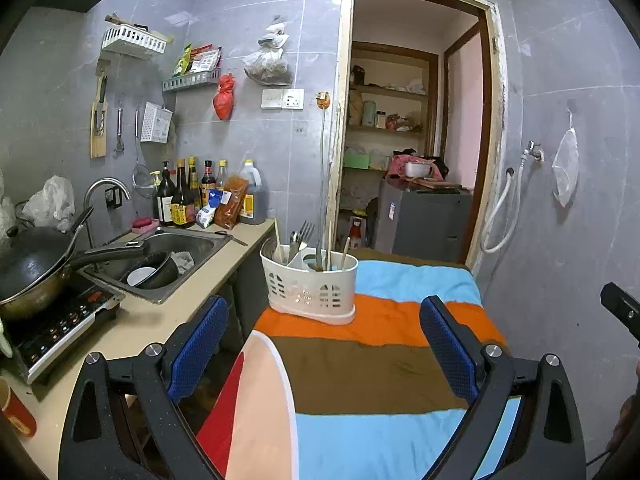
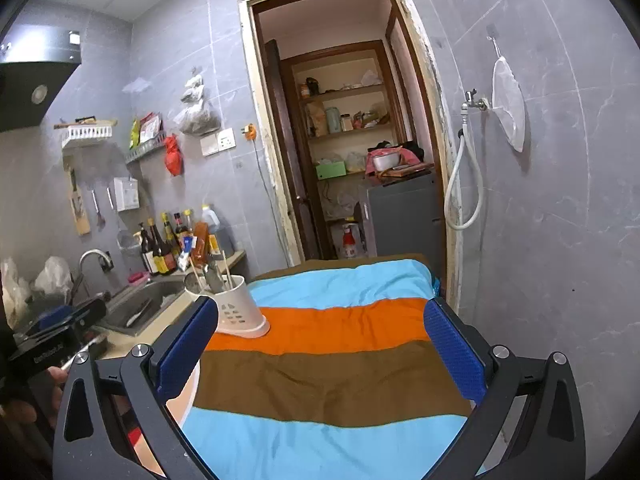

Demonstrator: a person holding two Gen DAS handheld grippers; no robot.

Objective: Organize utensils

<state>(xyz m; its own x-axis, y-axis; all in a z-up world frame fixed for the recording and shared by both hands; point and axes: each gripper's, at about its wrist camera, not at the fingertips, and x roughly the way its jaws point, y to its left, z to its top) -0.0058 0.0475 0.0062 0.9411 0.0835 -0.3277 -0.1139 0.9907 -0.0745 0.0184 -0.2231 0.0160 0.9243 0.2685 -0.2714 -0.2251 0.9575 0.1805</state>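
White caddy point(image 1: 310, 286), utensils point(image 1: 304, 240) upright inside

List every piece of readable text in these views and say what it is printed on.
None can be read with certainty.
Left gripper: pale lettering on its black body, too blurred.
Sauce bottles: labels too small.
Induction cooker: panel markings too small.
Snack packets on the wall rack: print blurred.

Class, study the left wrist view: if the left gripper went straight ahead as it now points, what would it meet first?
Probably the white utensil caddy on the striped cloth; the open left gripper holds nothing.
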